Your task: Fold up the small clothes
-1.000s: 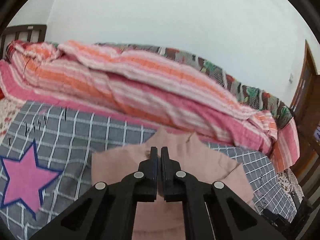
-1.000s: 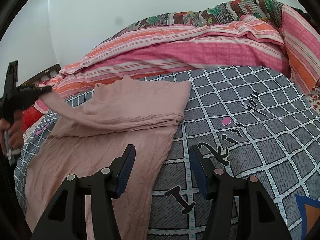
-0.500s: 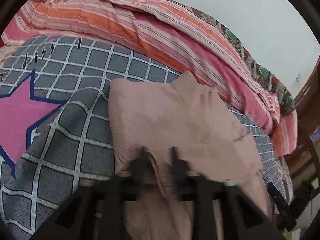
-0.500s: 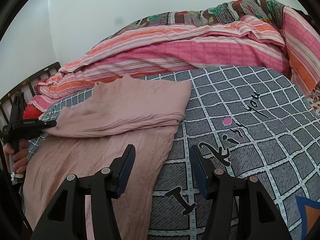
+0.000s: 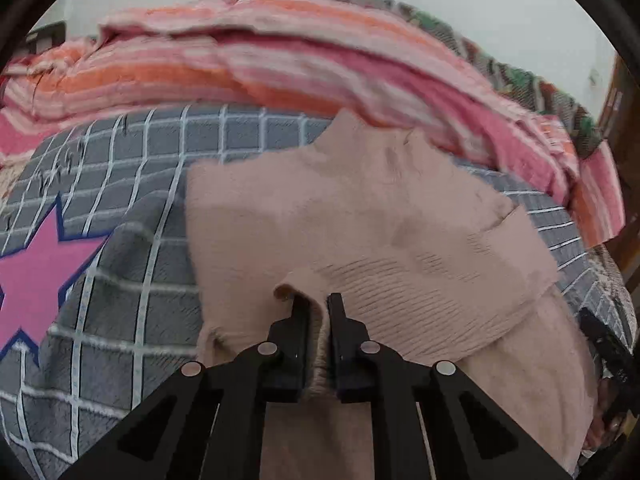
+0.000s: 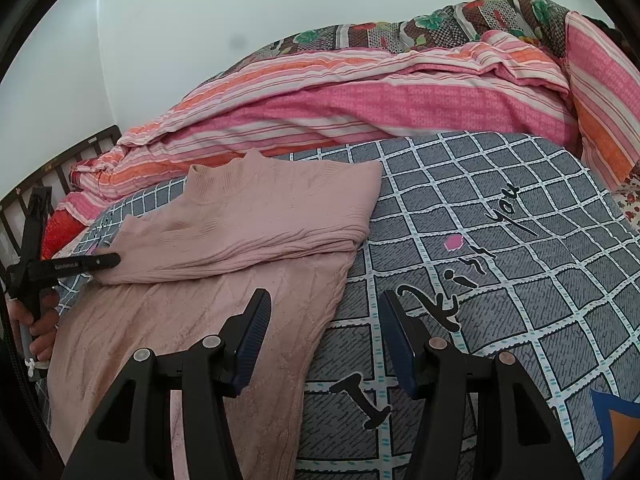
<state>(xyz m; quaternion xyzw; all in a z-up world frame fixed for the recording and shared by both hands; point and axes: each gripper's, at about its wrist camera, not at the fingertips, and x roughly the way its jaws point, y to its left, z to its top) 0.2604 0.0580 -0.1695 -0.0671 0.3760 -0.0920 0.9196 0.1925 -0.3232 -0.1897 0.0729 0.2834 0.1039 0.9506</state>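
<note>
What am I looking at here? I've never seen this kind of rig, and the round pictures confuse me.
No robot: a person holds a two-finger tool in each hand, each with a fisheye camera looking along its fingers. One picture is from the left gripper, whose fingers are nearly shut, pinching a cuff of the pink sweater. The other is from the right gripper, open and empty over the sweater's edge; it also shows the left gripper from the side. The sweater lies partly folded on a grey checked blanket, a striped quilt behind.

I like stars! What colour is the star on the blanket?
Pink with a dark blue outline. The star on the grey checked blanket shows best in the left wrist view.
</note>
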